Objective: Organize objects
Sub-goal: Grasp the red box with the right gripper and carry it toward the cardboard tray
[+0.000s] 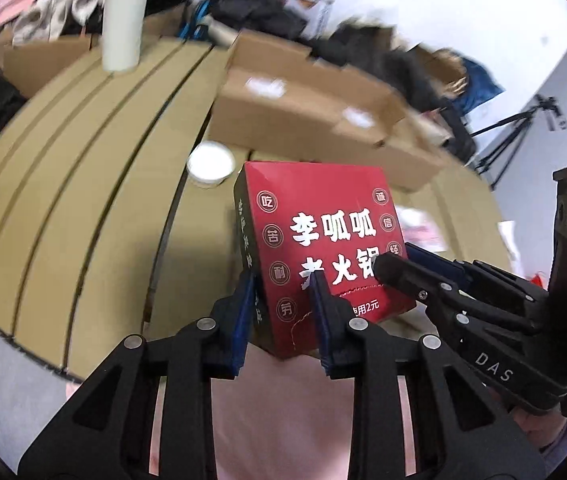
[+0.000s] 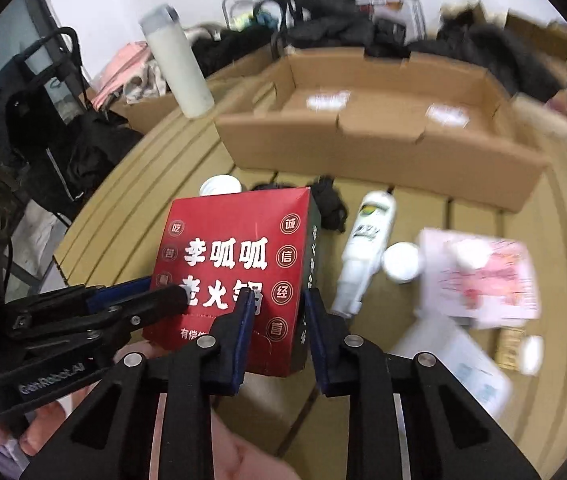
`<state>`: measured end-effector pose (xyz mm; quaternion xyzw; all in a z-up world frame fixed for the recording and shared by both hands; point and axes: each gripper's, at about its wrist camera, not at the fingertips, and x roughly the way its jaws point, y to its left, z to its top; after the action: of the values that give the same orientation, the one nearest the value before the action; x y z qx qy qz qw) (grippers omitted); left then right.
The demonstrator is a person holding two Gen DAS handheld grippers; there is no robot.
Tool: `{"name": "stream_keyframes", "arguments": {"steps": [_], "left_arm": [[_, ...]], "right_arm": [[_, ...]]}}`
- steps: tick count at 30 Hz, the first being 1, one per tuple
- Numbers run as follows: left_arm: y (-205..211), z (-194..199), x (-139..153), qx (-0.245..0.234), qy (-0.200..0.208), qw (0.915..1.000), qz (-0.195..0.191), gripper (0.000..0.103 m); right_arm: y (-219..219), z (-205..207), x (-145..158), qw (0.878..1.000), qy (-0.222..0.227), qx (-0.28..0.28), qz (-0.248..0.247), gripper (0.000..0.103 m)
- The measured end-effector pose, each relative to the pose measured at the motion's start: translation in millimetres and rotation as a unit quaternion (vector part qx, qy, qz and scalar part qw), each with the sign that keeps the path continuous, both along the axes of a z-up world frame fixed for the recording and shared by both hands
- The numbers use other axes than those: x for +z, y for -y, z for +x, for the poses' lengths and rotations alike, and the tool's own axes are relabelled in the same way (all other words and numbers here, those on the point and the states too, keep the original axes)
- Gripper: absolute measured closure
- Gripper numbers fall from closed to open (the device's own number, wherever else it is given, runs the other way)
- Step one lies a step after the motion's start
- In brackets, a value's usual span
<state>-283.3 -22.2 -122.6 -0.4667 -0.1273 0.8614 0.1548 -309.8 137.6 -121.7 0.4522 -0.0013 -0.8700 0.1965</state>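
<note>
Red box pinched at both near corners, open carton beyond.

Red box [image 1: 315, 248] sits on the slatted bench [image 1: 83, 200], directly ahead of both claws, printed face up. Left claw [image 1: 283, 300] is narrowed onto its near left corner, one pad on the side wall, one on top; right claw [image 2: 279, 312] likewise grips the near right corner. Cardboard carton [image 2: 383, 148] lies straight beyond, its long axis crosswise.

Red carton [image 1: 315, 240], white lettering, tilted above slatted table [image 1: 83, 184].

Red box [image 2: 239, 264] with white lettering; tan slatted table [image 2: 123, 184].
</note>
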Motion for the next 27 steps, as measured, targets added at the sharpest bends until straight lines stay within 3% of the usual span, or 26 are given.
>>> {"name": "stream_keyframes", "arguments": {"steps": [4,8,13,16,21,23,27], "left_arm": [[-10,27,40,-0.008,-0.044,0.999,0.004,0.079],[-18,17,59,-0.023,-0.05,0.9983,0.016,0.079],[-17,-64,90,-0.031,-0.041,0.9976,0.045,0.079],[-18,-127,99,-0.025,-0.029,0.9987,0.034,0.079],[-20,-225,73,-0.006,0.025,0.9996,0.007,0.079],[-18,-268,47,0.008,0.051,0.9987,-0.007,0.079],[-24,-320,8,0.025,0.071,0.9941,-0.079,0.079]], "right_arm": [[-13,35,39,0.999,-0.038,-0.006,-0.015,0.075],[-27,42,66,0.998,-0.062,-0.022,-0.025,0.075],[-32,-15,99,0.996,-0.067,-0.034,-0.038,0.075],[-25,-67,109,0.997,-0.062,-0.037,-0.04,0.075],[-12,-169,98,0.998,-0.024,-0.039,-0.052,0.075],[-7,-209,80,0.998,-0.005,-0.043,-0.045,0.075],[8,-284,27,0.997,0.051,-0.052,-0.024,0.075]]}}
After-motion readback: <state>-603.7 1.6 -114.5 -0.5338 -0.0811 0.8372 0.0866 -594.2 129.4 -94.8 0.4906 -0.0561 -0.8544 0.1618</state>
